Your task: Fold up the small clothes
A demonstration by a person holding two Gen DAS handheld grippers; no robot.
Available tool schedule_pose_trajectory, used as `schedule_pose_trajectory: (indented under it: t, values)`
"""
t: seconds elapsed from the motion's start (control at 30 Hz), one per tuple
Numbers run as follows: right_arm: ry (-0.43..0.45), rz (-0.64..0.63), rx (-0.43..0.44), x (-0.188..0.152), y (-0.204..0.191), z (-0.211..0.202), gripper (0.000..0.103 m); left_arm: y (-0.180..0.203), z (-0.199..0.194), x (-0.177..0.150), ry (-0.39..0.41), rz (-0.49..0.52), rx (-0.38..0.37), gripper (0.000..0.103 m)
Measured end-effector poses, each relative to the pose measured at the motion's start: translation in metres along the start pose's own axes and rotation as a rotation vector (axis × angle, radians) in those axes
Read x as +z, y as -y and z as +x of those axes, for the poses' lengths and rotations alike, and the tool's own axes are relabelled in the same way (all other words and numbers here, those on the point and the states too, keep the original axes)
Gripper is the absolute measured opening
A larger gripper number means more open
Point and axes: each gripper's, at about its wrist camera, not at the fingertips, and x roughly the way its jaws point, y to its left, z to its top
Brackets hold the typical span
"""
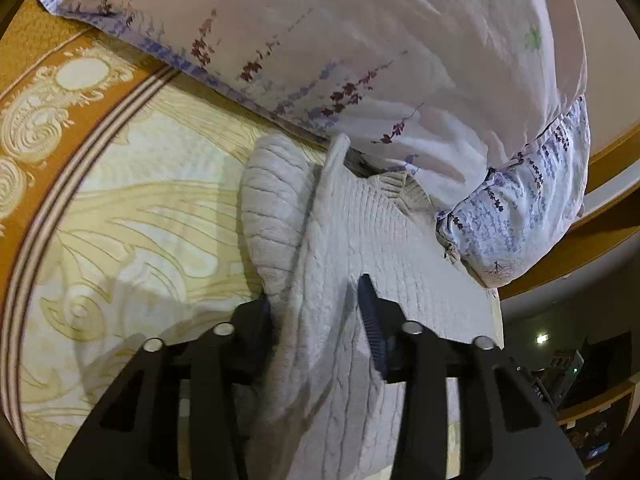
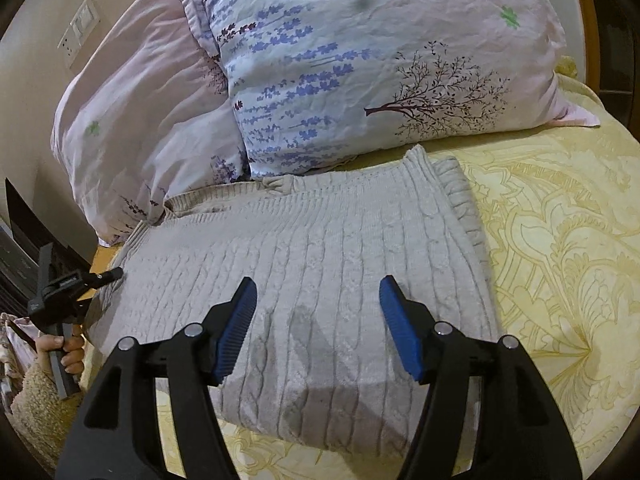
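1. The left gripper (image 1: 316, 304) has a bunched fold of the grey cable-knit sweater (image 1: 352, 240) between its two fingers. The fabric fills the gap and hides the left finger's pad; whether the pads actually press on it cannot be told.
2. The right gripper (image 2: 318, 328) hovers over the sweater (image 2: 320, 248) with its blue pads (image 2: 236, 328) well apart and nothing between them.
3. In the right wrist view the left gripper (image 2: 114, 274) shows at the sweater's left edge, held by the person's hand (image 2: 64, 350) in a fleecy sleeve (image 2: 40, 400).
4. The sweater lies folded on a yellow patterned bedspread (image 2: 560, 260), its far edge touching a floral pillow (image 2: 380, 60); a second, pinkish pillow (image 2: 132, 120) lies to the left.
5. The bedspread has an orange ornamented border (image 1: 48, 92) at the left of the left wrist view.
6. A wall with a switch plate (image 2: 80, 30) stands behind the pillows, and dark shelving (image 1: 580, 380) shows beyond the bed's edge.
7. Bare bedspread lies open to the sweater's right and near side; the pillows close off the far side.
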Motion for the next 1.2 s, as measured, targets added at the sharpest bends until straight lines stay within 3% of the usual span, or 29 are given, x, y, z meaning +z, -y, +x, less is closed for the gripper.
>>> schedule_pose_trajectory:
  t: [0.13, 0.4, 0.43, 0.63, 0.93, 1.2]
  values:
    - [0.006, 0.000, 0.009, 0.000, 0.000, -0.003, 0.063, 0.008, 0.002, -0.001, 0.009, -0.019, -0.015, 0.022]
    - [0.039, 0.020, 0.022, 0.002, 0.008, -0.013, 0.064, 0.049, -0.012, 0.003, 0.050, -0.004, -0.127, 0.019]
    - [0.043, 0.020, 0.025, 0.002, 0.009, -0.014, 0.064, 0.057, -0.013, 0.004, -0.001, 0.032, -0.145, 0.019]
    - [0.056, 0.004, 0.020, 0.001, 0.011, -0.018, 0.064, 0.109, -0.007, 0.002, -0.004, 0.084, -0.243, 0.018]
    - [0.061, 0.001, -0.013, 0.001, 0.022, -0.024, 0.064, 0.186, 0.042, -0.024, -0.095, 0.163, -0.344, 0.018]
    - [0.053, 0.008, -0.041, -0.003, 0.034, -0.025, 0.064, 0.210, 0.097, -0.057, -0.174, 0.169, -0.319, 0.018]
